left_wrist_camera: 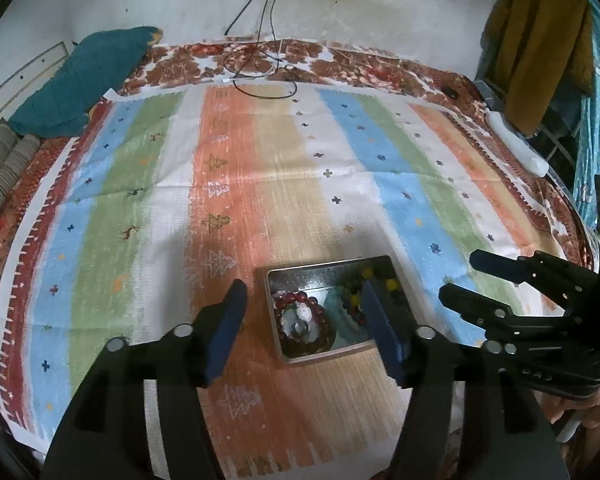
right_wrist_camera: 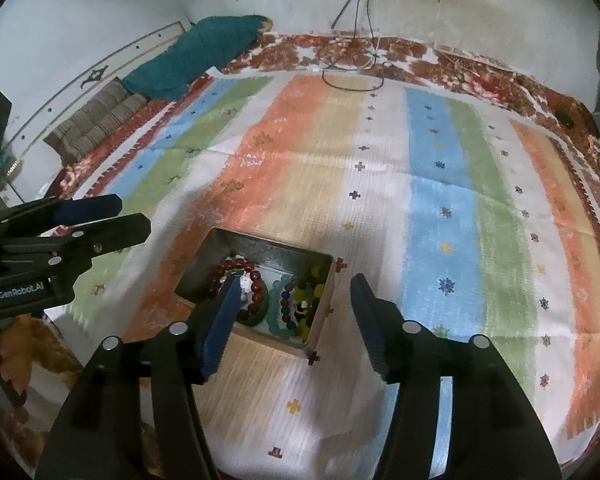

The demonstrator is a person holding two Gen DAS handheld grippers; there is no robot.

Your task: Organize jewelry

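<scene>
Both tongs spread wide, nothing held. L gripper (left_wrist_camera: 302, 312) hovers over the metal tin (left_wrist_camera: 276, 280), jaws straddling it: one finger outside its left wall, the other over the right half. R gripper (right_wrist_camera: 294, 312) sits above the tin's near edge from the other side, likewise apart.

Jewelry's all in the tin afaict: dark red bead bracelet (left_wrist_camera: 300, 324) coiled in the left part, pale teal bead strand (right_wrist_camera: 278, 308) in the middle, multicolour beads (right_wrist_camera: 306, 296) (yellow/blue/dark) on the right. Tin sits on the striped cloth (left_wrist_camera: 340, 160), no loose pieces visible on it.

Ambiguous scene imo. Fits pieces just dropped in and tongs backing off, or tongs about to pull pieces out to sort. Can't call it from this.

Handling notes either way:
- beads are round + slippery, so grip a strand across the cord w/ the blue pads, not on one bead
- come in vertical, tin walls leave little room
- tin is light and cloth is soft, so it'll likely slide or tip if a finger catches the rim
- strands touch each other, so lift slow and watch for snags
</scene>
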